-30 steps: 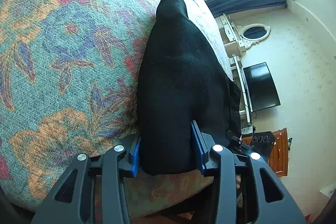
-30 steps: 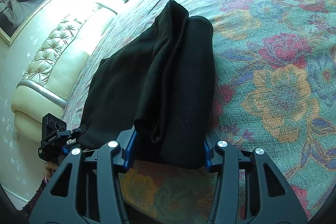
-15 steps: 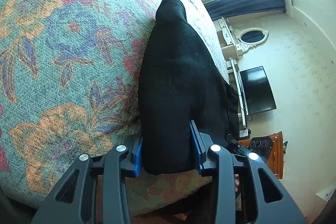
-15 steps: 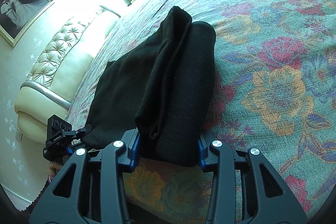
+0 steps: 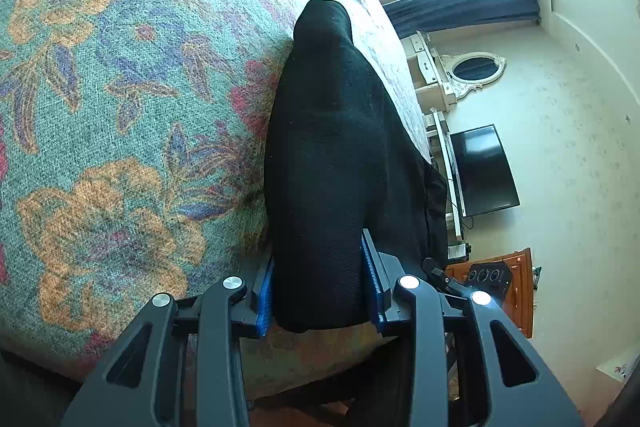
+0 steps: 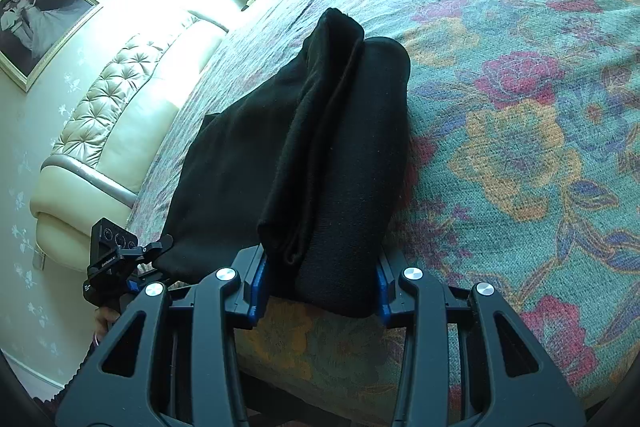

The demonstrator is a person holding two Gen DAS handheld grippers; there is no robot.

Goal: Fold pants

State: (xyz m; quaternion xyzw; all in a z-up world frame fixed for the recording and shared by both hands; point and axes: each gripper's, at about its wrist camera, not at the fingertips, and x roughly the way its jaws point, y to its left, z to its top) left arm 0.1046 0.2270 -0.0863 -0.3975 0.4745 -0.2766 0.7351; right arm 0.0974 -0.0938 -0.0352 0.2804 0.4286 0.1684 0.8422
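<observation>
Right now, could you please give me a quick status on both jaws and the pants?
Left gripper clamped on black pants. Right gripper clamped on same pants, near edge. Pants bunched on floral bedspread. Nothing in the way.

**Black tongs, blue pads, silver screws**

The left gripper [image 5: 320, 291] is matte black plastic: two pairs of flat, angled arms with triangular cut-outs, and a round silver screw [image 5: 233, 283] at each pivot, four in all. Ribbed blue pads [image 5: 265, 301] line the inner faces of its fingers. The right gripper [image 6: 318, 285] is built the same, black with silver screws and blue pads [image 6: 257, 287]. Off to one side of the right tongs, a black box-shaped camera mount [image 6: 110, 259] carries small white lettering, too small to read.
</observation>
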